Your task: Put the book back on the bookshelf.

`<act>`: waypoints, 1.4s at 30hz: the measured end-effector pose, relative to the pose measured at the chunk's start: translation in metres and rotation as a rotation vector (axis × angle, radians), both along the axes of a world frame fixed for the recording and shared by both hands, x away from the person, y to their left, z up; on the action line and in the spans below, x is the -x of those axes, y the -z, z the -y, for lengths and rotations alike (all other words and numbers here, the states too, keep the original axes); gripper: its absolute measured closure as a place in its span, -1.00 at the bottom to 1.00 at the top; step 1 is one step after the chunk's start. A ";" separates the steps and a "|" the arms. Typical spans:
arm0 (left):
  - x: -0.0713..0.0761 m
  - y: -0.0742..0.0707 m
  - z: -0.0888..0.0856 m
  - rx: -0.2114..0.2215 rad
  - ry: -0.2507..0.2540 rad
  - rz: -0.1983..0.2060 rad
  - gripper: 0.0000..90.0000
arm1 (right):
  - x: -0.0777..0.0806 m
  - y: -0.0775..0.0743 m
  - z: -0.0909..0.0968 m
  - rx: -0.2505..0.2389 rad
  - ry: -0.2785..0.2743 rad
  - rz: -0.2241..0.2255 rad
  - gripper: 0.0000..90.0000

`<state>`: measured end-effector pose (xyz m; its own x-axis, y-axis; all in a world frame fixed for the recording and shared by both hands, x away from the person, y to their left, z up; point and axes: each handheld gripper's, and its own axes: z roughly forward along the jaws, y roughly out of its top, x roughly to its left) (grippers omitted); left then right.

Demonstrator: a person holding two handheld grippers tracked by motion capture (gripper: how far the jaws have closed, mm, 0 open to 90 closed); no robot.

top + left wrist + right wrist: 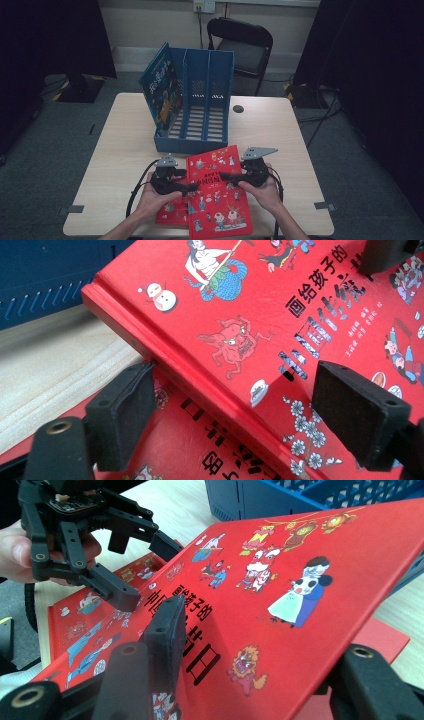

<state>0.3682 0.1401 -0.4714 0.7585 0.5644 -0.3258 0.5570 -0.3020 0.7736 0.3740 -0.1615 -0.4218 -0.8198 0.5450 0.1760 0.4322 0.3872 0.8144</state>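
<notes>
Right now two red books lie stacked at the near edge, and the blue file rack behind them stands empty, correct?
Not quite. The blue file rack is not empty: the high view shows a blue book standing in its left compartment. The two red books do lie stacked at the near edge, the top red book over the lower red book.

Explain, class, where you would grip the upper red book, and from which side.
Grip the upper red book at its right long edge, coming in level from the right. That side is tilted up off the table, leaving a gap beneath, and the right gripper already straddles it. The left edge rests on the lower red book.
</notes>
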 end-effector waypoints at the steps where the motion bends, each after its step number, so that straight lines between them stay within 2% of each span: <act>1: 0.000 0.000 0.000 0.004 0.001 0.002 -0.64 | 0.001 -0.001 0.000 0.001 0.000 0.003 0.06; 8: 0.000 -0.002 0.000 0.033 0.003 0.001 -0.67 | 0.003 -0.006 0.000 -0.015 -0.015 0.026 0.15; 18: 0.000 -0.004 0.001 0.075 0.004 -0.030 -0.68 | 0.006 -0.011 -0.002 -0.029 -0.029 0.046 0.19; 23: 0.001 -0.007 0.003 0.075 0.002 -0.041 -0.73 | 0.008 -0.014 -0.003 -0.037 -0.036 0.055 0.22; 26: -0.001 -0.006 0.002 0.083 0.009 -0.047 -0.74 | 0.008 -0.014 -0.004 -0.037 -0.036 0.057 0.24; 29: -0.001 -0.006 0.002 0.115 0.021 -0.065 -0.74 | 0.009 -0.016 -0.005 -0.045 -0.039 0.064 0.26; 32: -0.001 -0.007 0.001 0.119 0.027 -0.063 -0.74 | 0.011 -0.019 -0.006 -0.052 -0.045 0.076 0.28; 35: -0.001 -0.010 0.000 0.123 0.041 -0.062 -0.69 | 0.012 -0.020 -0.006 -0.053 -0.050 0.077 0.29; 38: 0.000 -0.011 0.000 0.124 0.034 -0.060 -0.64 | 0.010 -0.020 -0.006 -0.062 -0.045 0.050 0.32; 42: -0.001 -0.013 -0.002 0.135 0.027 -0.065 -0.63 | 0.012 -0.023 -0.010 -0.045 -0.030 0.063 0.30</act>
<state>0.3688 0.1423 -0.4589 0.7476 0.4921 -0.4461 0.6001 -0.2128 0.7711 0.3621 -0.1517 -0.3985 -0.8459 0.5127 0.1469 0.3680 0.3619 0.8565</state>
